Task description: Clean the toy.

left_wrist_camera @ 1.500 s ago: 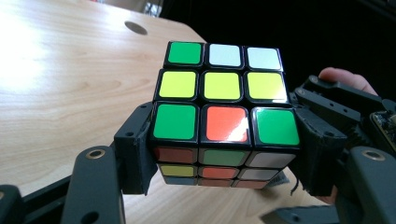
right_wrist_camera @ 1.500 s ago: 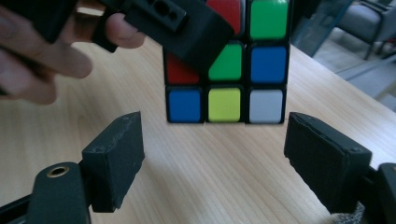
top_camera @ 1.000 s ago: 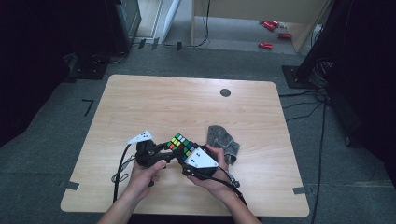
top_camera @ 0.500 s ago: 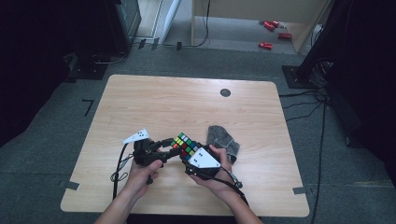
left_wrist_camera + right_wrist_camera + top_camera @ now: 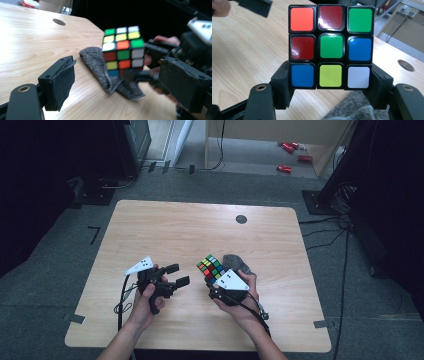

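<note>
Compared with a second ago, the left gripper [image 5: 178,274] is no longer meeting the cube [image 5: 210,267]: it was closed against the cube's left side then, and its jaws have just been opening, so they are now standing wide apart with nothing between them. A clear gap of bare table [image 5: 165,225] is now lying between that gripper and the cube. The right gripper [image 5: 216,281] is sitting slightly farther to the right and a little higher than before, carrying the cube with it.

The left hand [image 5: 145,295] is wrapping around its gripper's handle, forearm coming in from the near edge, jaws pointing level toward the right, at the cube. In the left gripper view the cube [image 5: 123,50] is floating ahead of the two padded jaws, clear of both, with the cloth [image 5: 110,75] lying on the table below and beyond it.

The right hand [image 5: 240,292] is holding its gripper angled up and away from the person, pointing toward the upper left. Its jaws are clamping the cube's lowest layer from both sides; in the right gripper view the cube [image 5: 331,47] is standing upright between them, raised off the table. The cloth [image 5: 237,263] is lying just beyond the right gripper, beneath and behind the cube.
</note>
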`<state>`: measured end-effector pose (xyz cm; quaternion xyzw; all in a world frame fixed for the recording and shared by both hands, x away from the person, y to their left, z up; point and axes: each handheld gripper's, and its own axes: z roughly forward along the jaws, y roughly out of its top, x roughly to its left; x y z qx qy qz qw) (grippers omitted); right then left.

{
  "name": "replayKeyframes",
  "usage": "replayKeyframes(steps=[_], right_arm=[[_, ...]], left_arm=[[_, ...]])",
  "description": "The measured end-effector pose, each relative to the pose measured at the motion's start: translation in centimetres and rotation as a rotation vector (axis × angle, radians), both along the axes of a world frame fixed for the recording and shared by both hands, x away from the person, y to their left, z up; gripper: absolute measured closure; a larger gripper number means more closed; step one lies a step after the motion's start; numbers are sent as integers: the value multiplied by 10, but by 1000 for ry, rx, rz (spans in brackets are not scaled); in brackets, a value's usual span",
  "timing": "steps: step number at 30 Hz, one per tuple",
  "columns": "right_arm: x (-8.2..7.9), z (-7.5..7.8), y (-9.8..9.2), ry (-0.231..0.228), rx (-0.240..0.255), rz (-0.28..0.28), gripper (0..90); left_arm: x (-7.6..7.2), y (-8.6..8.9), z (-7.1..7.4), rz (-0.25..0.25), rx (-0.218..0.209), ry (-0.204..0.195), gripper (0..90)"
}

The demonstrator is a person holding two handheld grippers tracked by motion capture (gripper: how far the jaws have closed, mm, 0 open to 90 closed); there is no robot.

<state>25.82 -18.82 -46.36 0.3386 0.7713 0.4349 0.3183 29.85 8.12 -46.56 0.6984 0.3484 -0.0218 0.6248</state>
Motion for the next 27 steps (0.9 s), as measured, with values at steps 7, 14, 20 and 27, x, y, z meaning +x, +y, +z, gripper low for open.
replayKeyframes(steps=[7, 14, 20, 27], right_arm=[[0, 12, -10, 38, 44, -46, 345], [0, 22, -13, 78, 95, -41, 345], [-3, 26, -11, 108, 128, -28, 345], [-6, 31, -8, 149, 180, 13, 345]], left_arm=[[-2, -3, -2, -30, 16, -33, 147], [-4, -10, -5, 16, 131, -76, 151], [-13, -20, -5, 3, 226, -172, 156], [-24, -33, -5, -11, 333, -300, 157]])
